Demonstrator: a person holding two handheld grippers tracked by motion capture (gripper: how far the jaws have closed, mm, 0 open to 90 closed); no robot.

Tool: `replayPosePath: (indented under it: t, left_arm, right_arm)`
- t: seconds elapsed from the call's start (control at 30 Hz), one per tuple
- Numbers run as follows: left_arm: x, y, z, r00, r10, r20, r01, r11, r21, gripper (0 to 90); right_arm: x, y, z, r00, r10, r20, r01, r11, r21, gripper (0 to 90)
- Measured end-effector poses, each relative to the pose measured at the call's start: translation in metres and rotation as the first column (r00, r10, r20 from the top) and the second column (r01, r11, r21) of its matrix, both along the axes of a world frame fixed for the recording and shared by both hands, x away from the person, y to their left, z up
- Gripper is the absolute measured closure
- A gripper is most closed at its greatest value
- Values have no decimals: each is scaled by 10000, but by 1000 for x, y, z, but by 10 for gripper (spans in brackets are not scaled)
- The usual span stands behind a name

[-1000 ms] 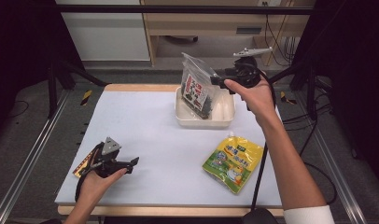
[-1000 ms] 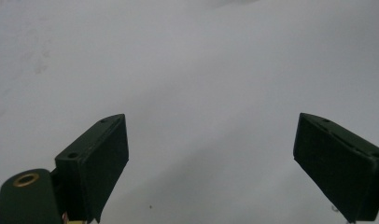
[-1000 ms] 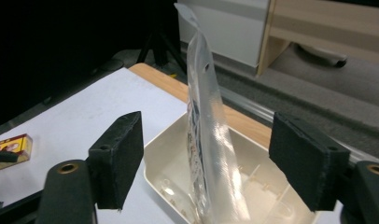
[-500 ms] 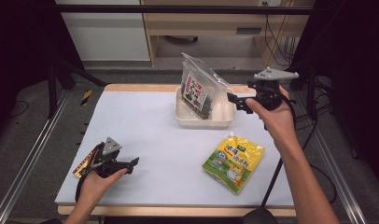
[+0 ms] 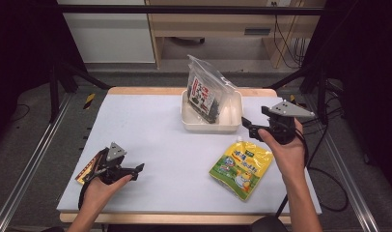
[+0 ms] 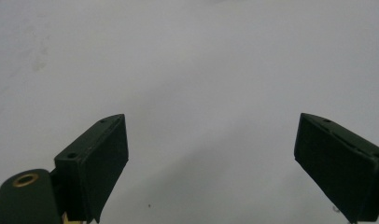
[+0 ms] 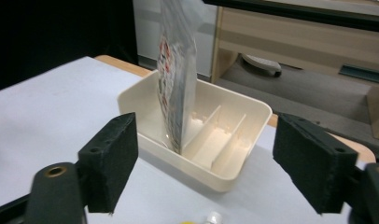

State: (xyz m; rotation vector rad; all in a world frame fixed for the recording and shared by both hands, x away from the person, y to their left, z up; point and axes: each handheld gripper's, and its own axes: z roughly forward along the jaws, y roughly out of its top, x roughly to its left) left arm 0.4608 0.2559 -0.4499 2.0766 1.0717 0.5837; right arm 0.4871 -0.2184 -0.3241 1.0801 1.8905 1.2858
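The right gripper (image 5: pixel 248 127) has let go of the clear packet (image 5: pixel 207 94) and drawn back to just right of the cream tray (image 5: pixel 235 126), lower; its empty jaws have just narrowed slightly.

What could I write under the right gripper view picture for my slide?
Open right gripper faces a cream divided tray with a clear snack bag standing upright in it.

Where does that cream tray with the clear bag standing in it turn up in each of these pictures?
High view: the cream tray sits at the table's far middle, just left of the right gripper.
Right gripper view: centre, beyond the open jaws.
Left gripper view: not in it.
Shared landmark: the clear bag standing upright in the tray.
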Motion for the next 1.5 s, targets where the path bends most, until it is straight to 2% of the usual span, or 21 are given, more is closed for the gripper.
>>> replayPosePath:
  t: [0.03,0.2,0.27,0.4,0.5,0.7,0.77,0.87,1.0,1.1,1.2,1.27,1.43,1.5]
  left_arm:
    - [0,0,0,10000,-18,-9,18,10000,24,98]
    - [0,0,1,10000,-64,-16,64,10000,23,97]
    - [0,0,1,10000,-87,-1,87,10000,47,97]
    - [0,0,1,10000,-89,17,89,10000,14,97]
    - [0,-1,2,9999,-79,64,79,10000,-36,98]
    - [0,1,3,9999,-90,78,91,10000,-22,98]
    - [0,2,3,9999,-55,108,56,10000,-72,98]
    - [0,2,4,9999,-34,146,35,10000,-79,98]
    - [0,2,3,9999,-51,103,52,10000,-64,98]
    - [0,1,3,9999,-74,85,74,10000,-45,98]
    - [0,0,2,9999,-74,74,74,10000,-23,98]
    - [0,0,2,10000,-81,58,81,10000,-5,98]
    - [0,-1,2,9999,-80,62,80,10000,21,100]
    - [0,-1,1,9999,-104,29,104,9999,50,100]
  right_arm:
    - [0,1,-4,9999,-146,-49,146,9999,-75,236]
    - [3,2,-25,9981,-526,-306,533,9983,246,281]
    - [5,2,-32,9973,-579,-463,577,9983,-49,285]
    - [4,-7,-45,9963,-611,-602,620,9980,136,390]
    - [2,-15,-55,9944,-629,-846,640,9979,101,404]
    - [-1,-29,-76,9920,-950,-835,968,9952,174,440]
    - [-1,-33,-83,9889,-1113,-985,1126,9936,74,440]
    - [0,-39,-92,9797,-1456,-1378,1423,9893,-334,400]
    - [2,-48,-98,9643,-1872,-1871,1816,9823,-468,299]
    - [3,-55,-104,9533,-2150,-2121,2080,9766,-550,265]
    - [2,-59,-108,9454,-2295,-2313,2211,9733,-620,263]
    - [1,-61,-109,9446,-2308,-2332,2221,9730,-634,273]
    - [-3,-67,-117,9295,-2388,-2811,2329,9710,-547,304]
    - [-4,-69,-122,9196,-2446,-3076,2397,9693,-543,311]
